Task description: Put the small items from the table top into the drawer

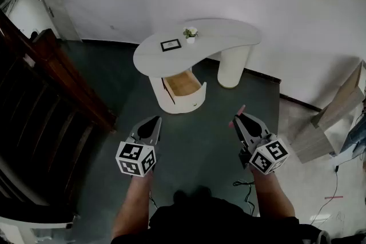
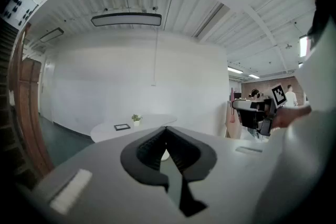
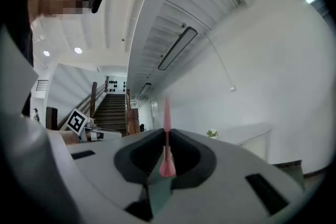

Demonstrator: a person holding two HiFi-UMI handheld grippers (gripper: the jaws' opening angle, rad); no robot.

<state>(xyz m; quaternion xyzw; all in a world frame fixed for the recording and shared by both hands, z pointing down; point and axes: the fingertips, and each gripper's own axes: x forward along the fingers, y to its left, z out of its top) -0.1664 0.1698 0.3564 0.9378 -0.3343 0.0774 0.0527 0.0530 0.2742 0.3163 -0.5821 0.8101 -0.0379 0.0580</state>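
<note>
Far ahead stands a white curved table [image 1: 226,31] with a small black picture frame [image 1: 170,45] and a tiny potted plant [image 1: 190,35] on it. Beneath it a wooden drawer [image 1: 184,84] stands pulled open. Both grippers hang over the dark floor, well short of the table. My left gripper [image 1: 153,120] is shut with nothing in it; its jaws meet at the tip [image 2: 167,128]. My right gripper [image 1: 235,119] is shut on a thin pink stick [image 3: 167,134], whose pointed end juts out past the jaws [image 1: 241,109].
A dark wooden stair railing [image 1: 51,83] runs along the left. Wooden boards [image 1: 337,111] lean at the right, with cables [image 1: 246,187] on the floor near my feet. A white wall stands behind the table.
</note>
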